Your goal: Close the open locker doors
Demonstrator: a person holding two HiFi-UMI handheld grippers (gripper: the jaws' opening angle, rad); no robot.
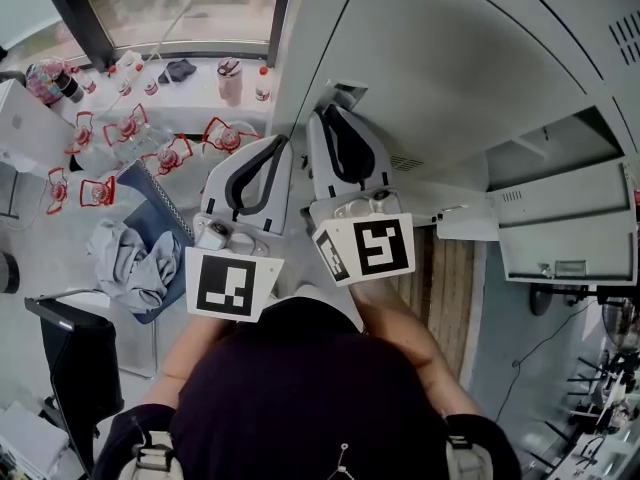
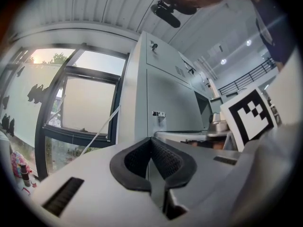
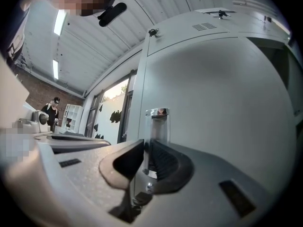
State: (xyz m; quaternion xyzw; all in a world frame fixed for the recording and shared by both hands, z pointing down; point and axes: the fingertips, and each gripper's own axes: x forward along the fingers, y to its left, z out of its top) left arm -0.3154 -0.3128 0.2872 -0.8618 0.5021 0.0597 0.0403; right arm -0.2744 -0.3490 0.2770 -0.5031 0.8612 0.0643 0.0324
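Right gripper view settles the grip: the right gripper (image 3: 146, 144) has its fingers drawn narrow, pinched on the thin chrome handle (image 3: 157, 122) of a grey locker door (image 3: 218, 98). That handle stands upright, its long axis in line with the slit between the jaws. It rises just past the fingertips, so the door panel lies straight ahead of the fingers and spreads away to the handle's right. Left of the handle we see only the door's edge and the window (image 3: 113, 112) beyond.

We judge this door to be at or near flush with the locker bank (image 1: 450, 68), though we cannot tell whether it has latched. Any last push would run forward, along the fingers.

The left gripper (image 2: 151, 141) has its fingers pressed together on nothing. It hangs just left of the handle and a little short of it, so the right hand is the nearer. Well to the handle's right in the head view, another door (image 1: 560, 230) stands swung out, and we reckon it is not yet closed.
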